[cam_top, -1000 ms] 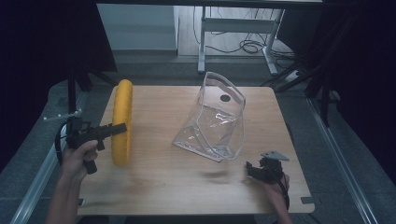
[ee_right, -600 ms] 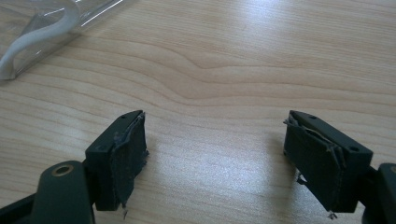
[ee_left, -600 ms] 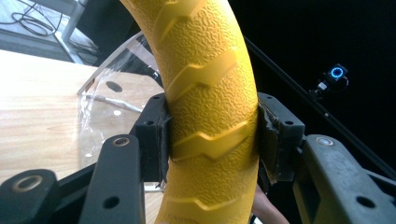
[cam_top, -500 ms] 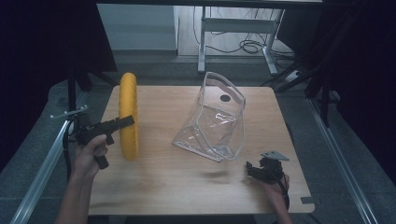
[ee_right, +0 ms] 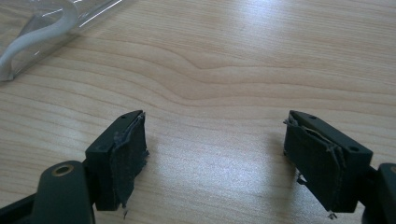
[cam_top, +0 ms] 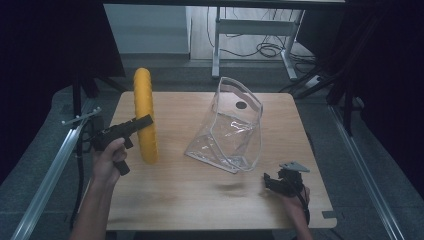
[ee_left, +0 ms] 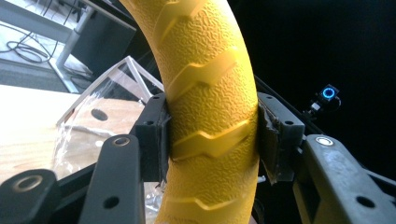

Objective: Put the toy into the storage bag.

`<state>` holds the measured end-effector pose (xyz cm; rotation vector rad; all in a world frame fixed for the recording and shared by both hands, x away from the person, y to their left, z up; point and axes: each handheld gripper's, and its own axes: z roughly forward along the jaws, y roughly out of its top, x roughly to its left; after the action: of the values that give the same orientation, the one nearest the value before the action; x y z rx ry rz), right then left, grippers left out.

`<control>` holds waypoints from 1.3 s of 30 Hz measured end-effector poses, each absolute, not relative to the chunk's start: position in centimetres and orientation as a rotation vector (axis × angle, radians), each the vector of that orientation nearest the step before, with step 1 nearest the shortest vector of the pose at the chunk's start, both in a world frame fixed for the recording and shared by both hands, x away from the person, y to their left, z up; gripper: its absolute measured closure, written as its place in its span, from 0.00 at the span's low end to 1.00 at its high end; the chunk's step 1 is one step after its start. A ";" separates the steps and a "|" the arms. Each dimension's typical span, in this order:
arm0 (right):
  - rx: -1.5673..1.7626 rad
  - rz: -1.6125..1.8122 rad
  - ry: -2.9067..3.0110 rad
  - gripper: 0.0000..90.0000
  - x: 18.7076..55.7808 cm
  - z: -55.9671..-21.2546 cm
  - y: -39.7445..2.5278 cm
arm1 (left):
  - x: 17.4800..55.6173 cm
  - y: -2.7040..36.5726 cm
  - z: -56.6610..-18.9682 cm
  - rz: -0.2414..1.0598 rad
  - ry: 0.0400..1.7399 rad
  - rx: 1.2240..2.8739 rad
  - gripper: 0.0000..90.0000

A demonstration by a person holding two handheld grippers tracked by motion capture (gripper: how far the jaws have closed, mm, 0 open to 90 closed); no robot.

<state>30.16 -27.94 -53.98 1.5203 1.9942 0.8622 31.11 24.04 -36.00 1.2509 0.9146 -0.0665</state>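
Yellow ridged ring (cam_top: 144,116), clamped between the left gripper (cam_top: 145,121) fingers, had risen off the table (cam_top: 200,200) toward the clear plastic bag (cam_top: 231,131), likely bound for it, while the right gripper (cam_top: 270,182) idled open near the front edge.

A light wooden bench (cam_top: 200,200) with rounded corners carries a clear plastic bag (cam_top: 227,132), which rests near its middle, toward the far side. The near half of the wood lies bare, its grain showing plainly.
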 end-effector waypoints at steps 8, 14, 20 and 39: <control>1.520 0.857 1.991 0.24 30.2 -54.0 -28.0 | 31.1 22.5 -35.2 -0.023 0.898 1.235 0.57; 1.517 0.855 1.990 0.24 30.3 -54.0 -28.0 | 31.0 21.0 -34.9 -0.003 0.886 1.211 0.57; 1.523 0.857 1.986 0.24 30.3 -54.0 -28.0 | 31.5 19.6 -34.6 0.018 0.887 1.201 0.57; 1.528 0.856 1.981 0.24 30.4 -54.0 -28.0 | 31.8 17.2 -33.2 0.063 0.847 1.151 0.57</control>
<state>30.38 -27.95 -54.01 1.5277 1.9806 0.8557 31.77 17.18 -33.24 1.1512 0.8471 0.0630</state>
